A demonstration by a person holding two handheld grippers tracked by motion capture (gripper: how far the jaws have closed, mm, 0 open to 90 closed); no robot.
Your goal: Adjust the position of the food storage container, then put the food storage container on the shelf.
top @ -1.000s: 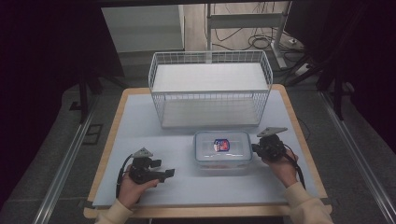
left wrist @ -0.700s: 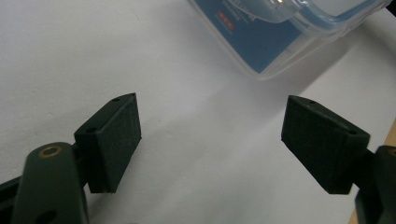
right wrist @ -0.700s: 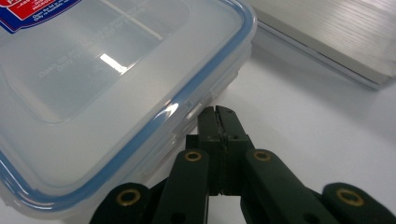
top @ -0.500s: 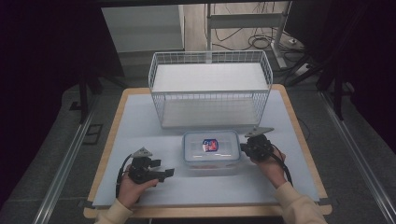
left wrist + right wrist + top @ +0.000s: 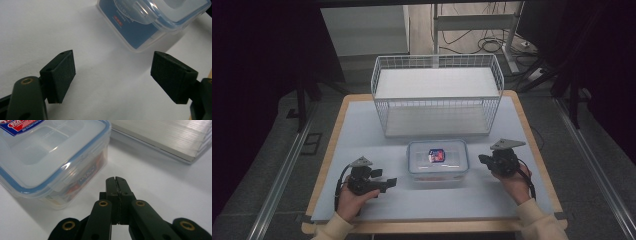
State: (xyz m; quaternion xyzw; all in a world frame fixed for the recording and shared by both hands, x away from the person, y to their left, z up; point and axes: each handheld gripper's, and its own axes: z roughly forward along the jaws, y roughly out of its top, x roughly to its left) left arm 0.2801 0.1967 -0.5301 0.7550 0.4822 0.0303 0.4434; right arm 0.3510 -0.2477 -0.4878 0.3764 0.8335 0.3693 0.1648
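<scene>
At a pale table [image 5: 362,125] edged in wood, you are working two hand-held grippers from the near side. The largest thing on it, a white wire basket [image 5: 437,100], is standing at the far half of the surface, its long side facing you. Just in front of it, and apart from it, a clear plastic container [image 5: 437,160] with a blue-rimmed snap lid is lying flat near the middle of the table (a red-and-blue label is showing on the lid).

You are holding the left gripper [image 5: 387,183] low over the table, to the left of the container and pointing toward it. In the left gripper view its jaws are standing wide apart over bare tabletop, with nothing between them and a corner of the container [image 5: 150,27] lying just ahead.

You are holding the right gripper [image 5: 482,160] just beside the container's right end. In the right gripper view its jaws [image 5: 117,182] are pressed together on nothing, their tips sitting close to the container's corner [image 5: 62,170], not touching it.
</scene>
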